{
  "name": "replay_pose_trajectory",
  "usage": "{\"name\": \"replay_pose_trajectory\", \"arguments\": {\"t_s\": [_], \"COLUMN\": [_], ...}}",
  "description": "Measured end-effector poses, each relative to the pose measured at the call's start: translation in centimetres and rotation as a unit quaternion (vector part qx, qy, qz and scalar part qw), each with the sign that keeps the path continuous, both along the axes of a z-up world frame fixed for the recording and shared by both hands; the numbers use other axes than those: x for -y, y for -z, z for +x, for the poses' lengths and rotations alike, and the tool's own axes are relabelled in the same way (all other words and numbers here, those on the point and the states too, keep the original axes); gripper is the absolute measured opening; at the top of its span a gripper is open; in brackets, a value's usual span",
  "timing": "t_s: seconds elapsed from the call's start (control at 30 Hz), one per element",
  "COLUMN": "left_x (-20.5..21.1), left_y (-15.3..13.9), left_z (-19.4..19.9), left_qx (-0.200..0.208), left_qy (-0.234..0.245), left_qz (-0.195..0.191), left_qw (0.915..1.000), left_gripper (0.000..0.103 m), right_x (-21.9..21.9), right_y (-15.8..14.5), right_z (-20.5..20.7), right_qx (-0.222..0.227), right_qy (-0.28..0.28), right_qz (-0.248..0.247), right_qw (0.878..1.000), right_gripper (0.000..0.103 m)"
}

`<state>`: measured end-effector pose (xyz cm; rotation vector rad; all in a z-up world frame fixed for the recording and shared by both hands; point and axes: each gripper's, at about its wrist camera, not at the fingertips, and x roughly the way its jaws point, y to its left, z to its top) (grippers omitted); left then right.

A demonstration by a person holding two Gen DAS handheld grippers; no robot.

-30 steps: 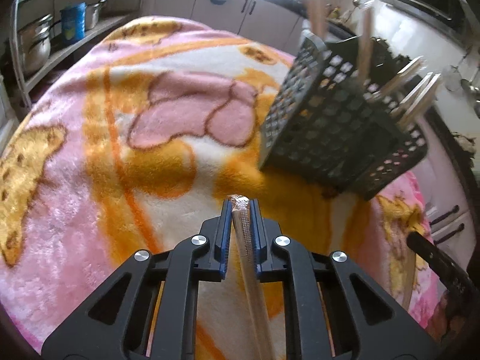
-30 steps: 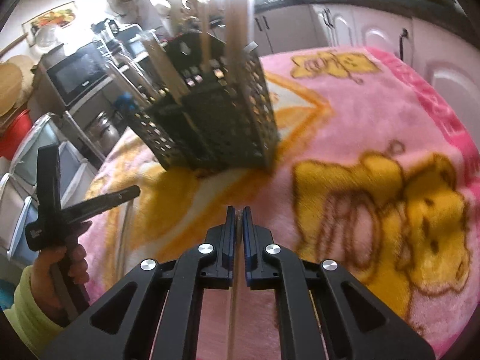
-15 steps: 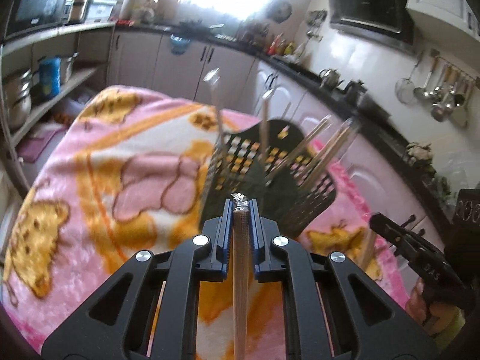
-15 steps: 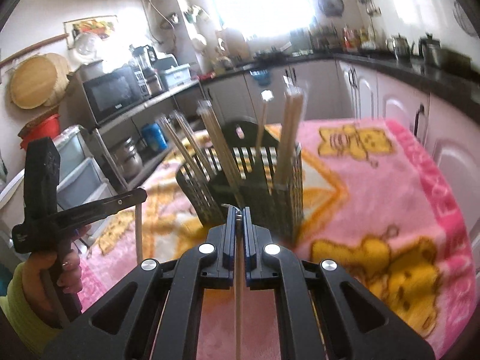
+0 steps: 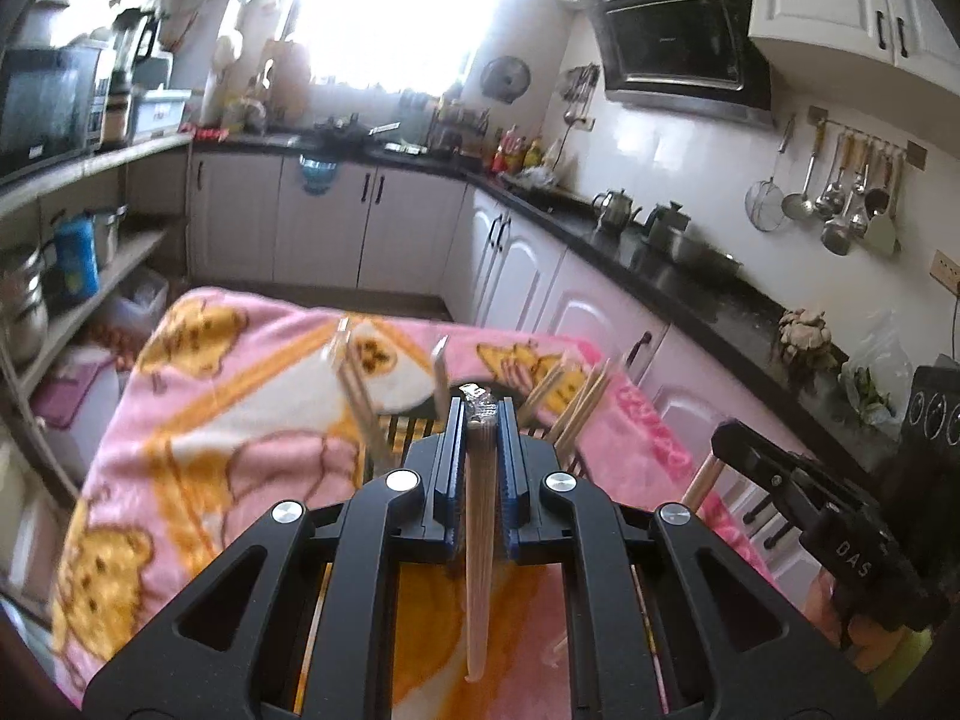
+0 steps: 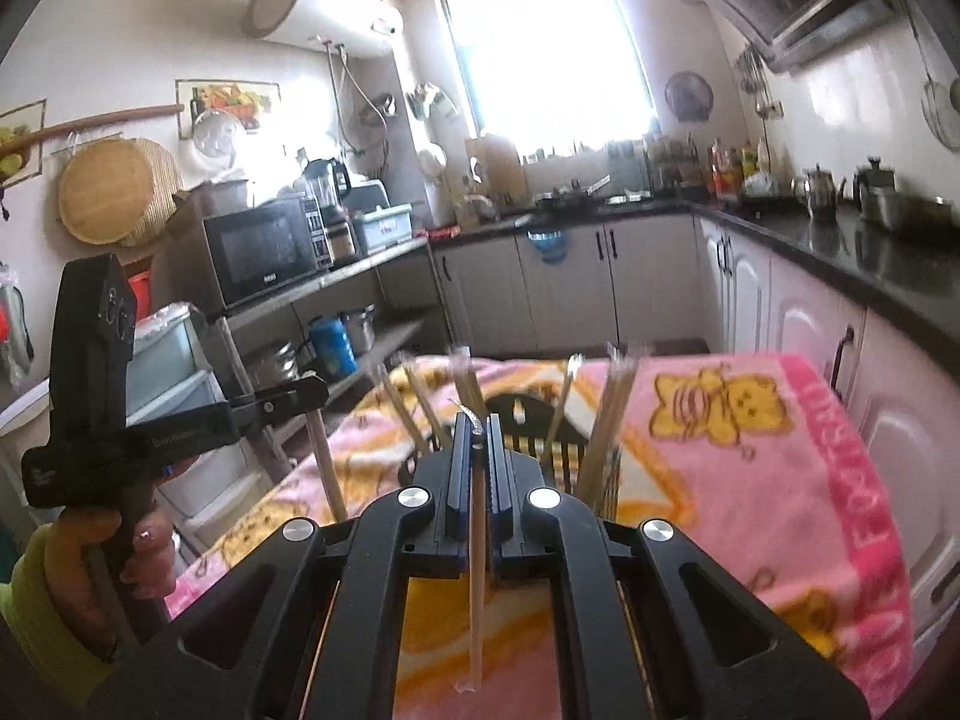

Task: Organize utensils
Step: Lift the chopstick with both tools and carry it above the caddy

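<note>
1. Left gripper (image 5: pixel 480 420): matte black moulded frame with triangular cut-outs; four round silver screw heads across the linkage; blue pads lining the inner finger faces.
2. Right gripper (image 6: pixel 478 429): same black build, four silver screws, blue pads.
3. Marking: white lettering "DAS" on the right gripper's body, seen from the left wrist view.
4. Person's hand (image 6: pixel 129 558): pale painted nails; yellow-green sleeve (image 6: pixel 42 618) at the wrist.

"DAS" on the right gripper (image 5: pixel 852 558), partial "FORTUN" on pink blanket (image 6: pixel 864 480) edge
</note>
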<state>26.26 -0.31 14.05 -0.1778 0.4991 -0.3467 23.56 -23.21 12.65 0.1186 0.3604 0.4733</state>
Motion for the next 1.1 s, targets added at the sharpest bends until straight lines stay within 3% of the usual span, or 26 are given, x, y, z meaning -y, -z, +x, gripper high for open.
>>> {"name": "replay_pose_trajectory", "arguments": {"t_s": [0.3,0.57,0.83,1.1], "left_x": [1.2,1.0,2.0,2.0], "left_y": [-4.6,-6.5,-6.9,-5.2], "left_z": [1.8,3.7,6.1,8.3], "left_qx": [0.049,0.075,0.082,0.082], "left_qy": [-0.008,-0.034,-0.042,-0.055], "left_qz": [0.007,0.018,0.030,0.044], "left_qw": [0.9987,0.9965,0.9953,0.9942], "left_gripper": [0.005,0.005,0.005,0.005], "right_x": [0.2,0.3,0.4,0.3], "right_y": [-4.0,-5.9,-6.3,-4.5], "right_z": [2.0,4.0,6.7,9.6], "right_qx": [0.046,0.065,0.067,0.059], "right_qy": [0.014,0.025,0.043,0.064], "right_qz": [0.005,0.006,0.011,-0.012], "right_qw": [0.999,0.998,0.997,0.996], "right_gripper": [0.005,0.005,0.005,0.005]}}
